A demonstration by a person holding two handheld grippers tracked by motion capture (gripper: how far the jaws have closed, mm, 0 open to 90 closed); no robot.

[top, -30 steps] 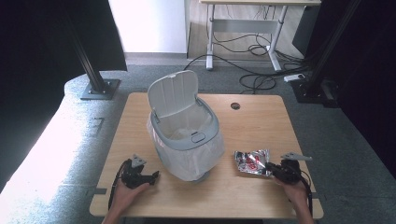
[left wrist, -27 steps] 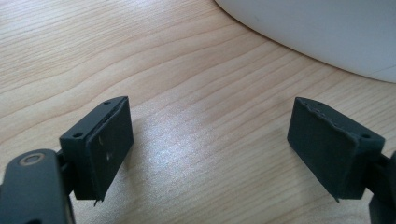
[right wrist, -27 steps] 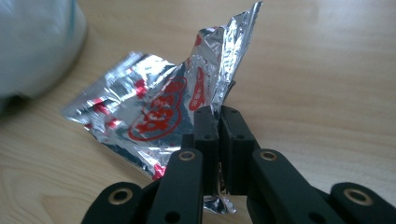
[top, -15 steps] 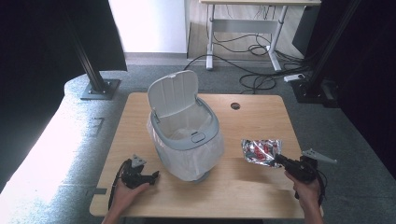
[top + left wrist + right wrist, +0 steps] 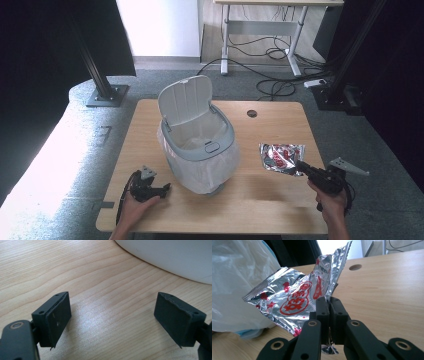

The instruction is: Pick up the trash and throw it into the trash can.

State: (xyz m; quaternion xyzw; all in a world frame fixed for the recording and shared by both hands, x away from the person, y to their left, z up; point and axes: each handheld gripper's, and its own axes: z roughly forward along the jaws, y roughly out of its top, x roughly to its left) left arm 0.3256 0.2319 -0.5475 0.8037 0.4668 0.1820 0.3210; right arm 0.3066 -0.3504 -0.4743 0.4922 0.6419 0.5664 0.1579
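At the table's right edge, right tool (image 5: 298, 166) clenched on foil wrapper (image 5: 281, 157) — red print legible close up, left tool (image 5: 112, 320) released.

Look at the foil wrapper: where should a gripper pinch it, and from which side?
Pinch the wrapper at its flat near edge, coming level from the person's side, as the right gripper does. The foil is thin and crinkled, so an edge fits between closed fingers, and the body stays free to drop into the bin.
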